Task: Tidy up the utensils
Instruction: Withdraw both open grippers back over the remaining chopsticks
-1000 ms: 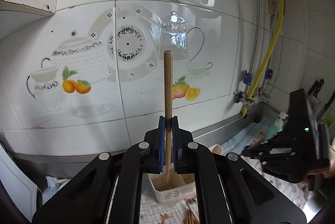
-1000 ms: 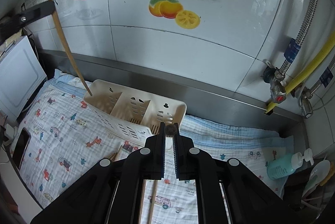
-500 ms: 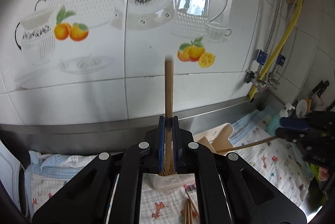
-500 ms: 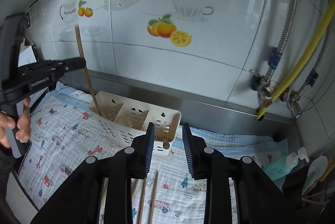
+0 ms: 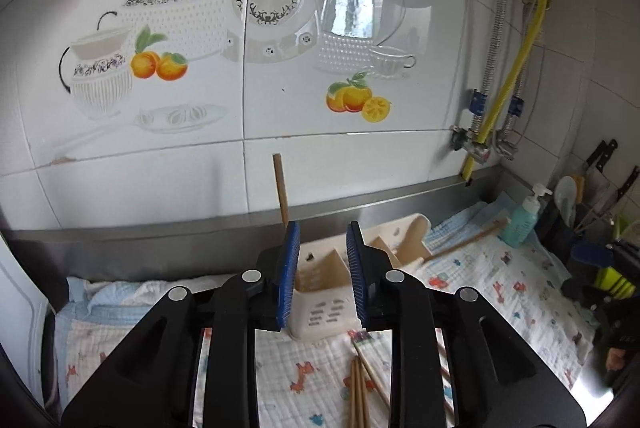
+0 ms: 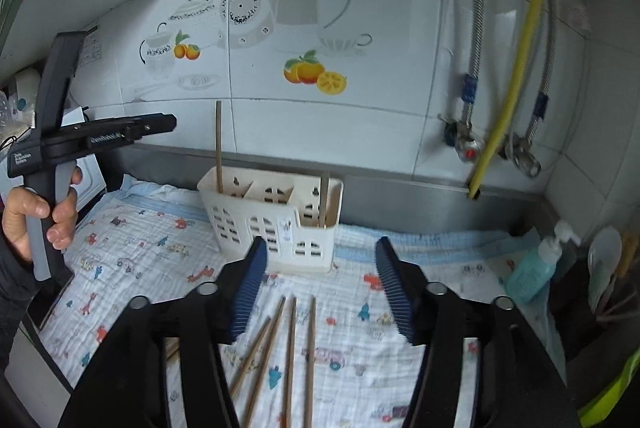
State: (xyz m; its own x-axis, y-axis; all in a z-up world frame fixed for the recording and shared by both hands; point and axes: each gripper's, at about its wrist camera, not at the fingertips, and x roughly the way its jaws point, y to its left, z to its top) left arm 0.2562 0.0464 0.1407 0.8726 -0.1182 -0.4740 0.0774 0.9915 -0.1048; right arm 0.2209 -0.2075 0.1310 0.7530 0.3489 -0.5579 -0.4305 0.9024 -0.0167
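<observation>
while both grippers' jaws open, chopsticks (image 6: pixel 218 147) upright in holder (image 6: pixel 276 228) — nothing gripped

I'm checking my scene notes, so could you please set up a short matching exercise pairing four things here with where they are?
Things:
1. tall wooden chopstick
2. loose wooden chopsticks
3. teal pump bottle
4. cream slotted plastic utensil holder

Places:
A. lying flat on the printed cloth
B. near the right-hand corner of the counter
C. upright in the holder's left compartment
D. standing on the cloth against the steel backsplash

Pairs: 1-C, 2-A, 3-B, 4-D
</observation>
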